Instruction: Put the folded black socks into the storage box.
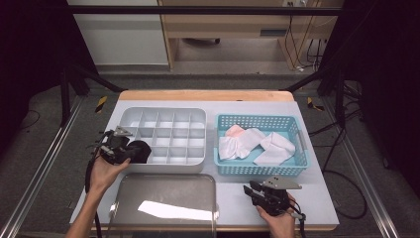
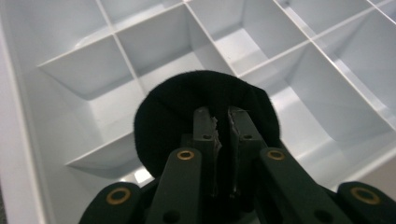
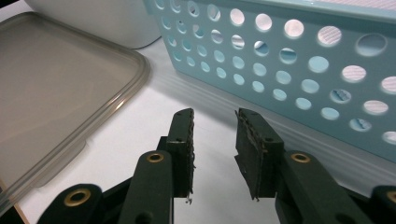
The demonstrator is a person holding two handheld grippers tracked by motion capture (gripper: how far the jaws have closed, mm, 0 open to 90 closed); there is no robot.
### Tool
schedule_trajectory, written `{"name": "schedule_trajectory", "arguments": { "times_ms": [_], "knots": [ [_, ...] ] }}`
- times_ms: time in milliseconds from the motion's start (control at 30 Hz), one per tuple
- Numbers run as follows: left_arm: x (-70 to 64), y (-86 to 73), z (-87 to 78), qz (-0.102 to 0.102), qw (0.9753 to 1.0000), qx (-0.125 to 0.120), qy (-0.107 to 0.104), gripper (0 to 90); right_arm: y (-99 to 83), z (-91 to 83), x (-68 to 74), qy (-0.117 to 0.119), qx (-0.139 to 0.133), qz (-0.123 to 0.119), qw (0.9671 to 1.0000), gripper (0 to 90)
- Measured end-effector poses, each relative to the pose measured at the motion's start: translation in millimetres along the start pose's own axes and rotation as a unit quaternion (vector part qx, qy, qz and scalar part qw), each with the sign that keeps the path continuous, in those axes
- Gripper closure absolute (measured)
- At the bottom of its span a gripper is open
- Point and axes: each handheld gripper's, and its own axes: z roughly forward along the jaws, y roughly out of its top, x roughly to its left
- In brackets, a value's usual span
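My left gripper (image 1: 132, 150) is shut on a black rolled cloth (image 1: 139, 150) and holds it over the front left cells of the white divided box (image 1: 163, 115). In the left gripper view the black cloth (image 2: 187, 107) bulges round above the closed jaws of the gripper (image 2: 223, 116), over a cell of the box (image 2: 93, 70). My right gripper (image 1: 249, 190) stands open with nothing in it, low over the table in front of the blue basket (image 1: 257, 170). The right gripper view has that gripper (image 3: 215, 121) beside the basket's perforated wall (image 3: 299, 60).
White and pink folded cloths (image 1: 247, 141) lie in the blue basket. A clear plastic lid (image 1: 166, 201) lies flat at the table's front, left of my right gripper; its rim (image 3: 126, 93) is close to the jaws. The white table (image 1: 307, 196) ends just behind both hands.
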Motion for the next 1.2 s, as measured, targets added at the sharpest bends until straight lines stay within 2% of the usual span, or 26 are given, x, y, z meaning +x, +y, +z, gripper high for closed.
{"name": "schedule_trajectory", "arguments": {
  "times_ms": [100,267,367,433,500,567,633,700,767,833,900,933,967,1100,1200],
  "knots": [
    [-3.1,-1.4,4.9,-0.004,0.9998,0.017,0.001,83.0,-0.1,0.2,-0.4,0.0,0.001,0.001,1.0,67.0],
    [-1.6,-5.0,19.3,-0.019,0.9993,0.031,0.005,83.4,-0.3,0.4,0.5,0.002,0.003,0.001,1.0,67.0],
    [-2.1,-2.7,23.2,-0.011,0.9989,0.045,0.004,83.4,-0.8,0.7,-0.4,0.001,0.003,0.0,1.0,67.0],
    [-3.1,-2.5,23.6,-0.004,0.999,0.045,0.006,83.3,-1.1,1.3,-0.4,0.002,0.005,0.001,1.0,66.9],
    [-2.9,-3.8,22.7,0.002,0.9992,0.04,0.003,82.6,-1.2,1.9,0.1,0.004,0.008,0.001,1.0,66.8],
    [-0.6,-5.8,19.6,-0.01,0.9995,0.027,-0.009,80.1,-1.0,2.7,0.5,0.004,0.009,0.001,0.9999,66.6],
    [2.7,-6.4,12.4,-0.027,0.9992,0.013,-0.025,70.4,-0.8,3.2,0.6,0.004,0.011,0.0,0.9999,66.4],
    [3.6,-5.7,0.5,-0.031,0.9992,-0.01,-0.022,58.1,-0.7,2.8,0.7,0.004,0.01,0.001,0.9999,66.0],
    [6.1,-4.6,-12.9,-0.038,0.9983,-0.042,-0.01,57.7,-0.5,2.1,0.2,0.003,0.008,0.001,1.0,66.0],
    [9.0,-3.2,-16.2,-0.048,0.9973,-0.056,-0.004,61.0,-0.3,1.0,-0.7,0.001,0.006,0.003,1.0,66.2],
    [11.1,-1.2,-8.1,-0.044,0.998,-0.044,0.013,63.9,-0.3,0.4,-0.9,0.001,0.005,0.003,1.0,66.4],
    [12.2,-1.1,-4.0,-0.045,0.9981,-0.039,0.015,65.2,-0.1,0.1,-0.7,0.001,0.004,0.003,1.0,66.5],
    [13.4,-1.6,3.0,-0.05,0.9981,-0.033,0.014,66.3,-0.1,0.1,-0.7,0.002,0.004,0.003,1.0,66.5],
    [11.1,-6.4,16.9,-0.055,0.9983,-0.021,-0.006,83.2,-0.6,0.3,-0.7,0.003,0.006,0.001,1.0,66.7],
    [8.5,-7.9,20.2,-0.053,0.9986,0.0,-0.006,86.6,-0.9,0.4,-1.2,0.002,0.006,0.002,1.0,67.0]
  ]
}}
